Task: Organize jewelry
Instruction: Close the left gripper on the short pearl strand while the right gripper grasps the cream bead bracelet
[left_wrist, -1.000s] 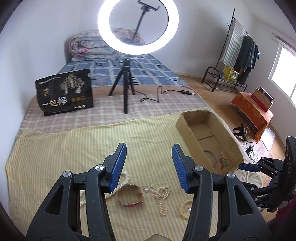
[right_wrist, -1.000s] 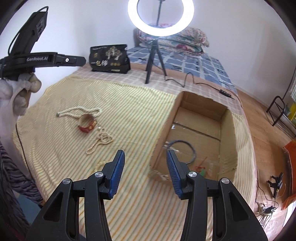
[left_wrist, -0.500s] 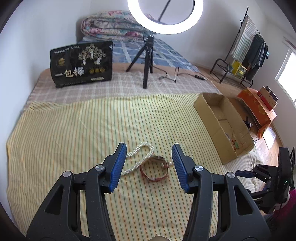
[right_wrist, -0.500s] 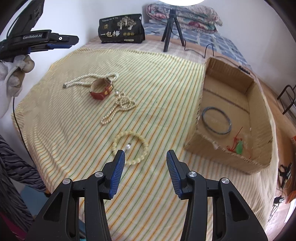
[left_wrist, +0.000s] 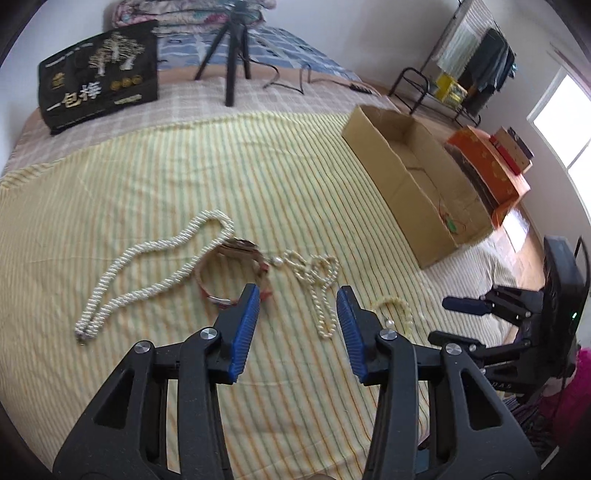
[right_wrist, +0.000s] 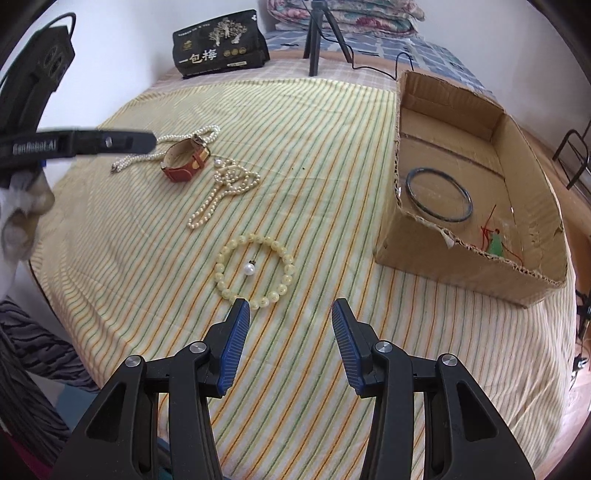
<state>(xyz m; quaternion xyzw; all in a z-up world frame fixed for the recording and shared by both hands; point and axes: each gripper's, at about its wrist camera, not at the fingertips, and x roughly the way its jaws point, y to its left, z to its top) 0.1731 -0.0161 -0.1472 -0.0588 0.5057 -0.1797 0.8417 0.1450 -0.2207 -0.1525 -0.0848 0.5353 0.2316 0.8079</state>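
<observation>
Several pieces lie on the striped bedspread: a long pearl necklace (left_wrist: 155, 266), a brown and red strap watch (left_wrist: 229, 266), a short pearl strand (left_wrist: 317, 280) and a yellow bead bracelet (right_wrist: 221, 266) ringing a loose pearl (right_wrist: 250, 269). My left gripper (left_wrist: 297, 306) hovers between the watch and the short strand. Its jaws are closing with nothing between them. My right gripper (right_wrist: 291, 314) stands open and empty just in front of the bead bracelet. The cardboard box (right_wrist: 461, 251) on the right holds a dark bangle (right_wrist: 437, 199) and a green pendant (right_wrist: 495, 243) on red cord.
A black printed bag (left_wrist: 99, 74) and a tripod (left_wrist: 232, 55) stand at the back of the bed. The bed's edge runs close in front of both grippers. A clothes rack (left_wrist: 469, 55) and an orange box (left_wrist: 487, 170) are on the floor beyond the cardboard box.
Both grippers sank and tipped down toward the bedspread. The left swung from the box side over the watch and pearls, its jaws narrowing. The right shifted from the box to the bead bracelet.
</observation>
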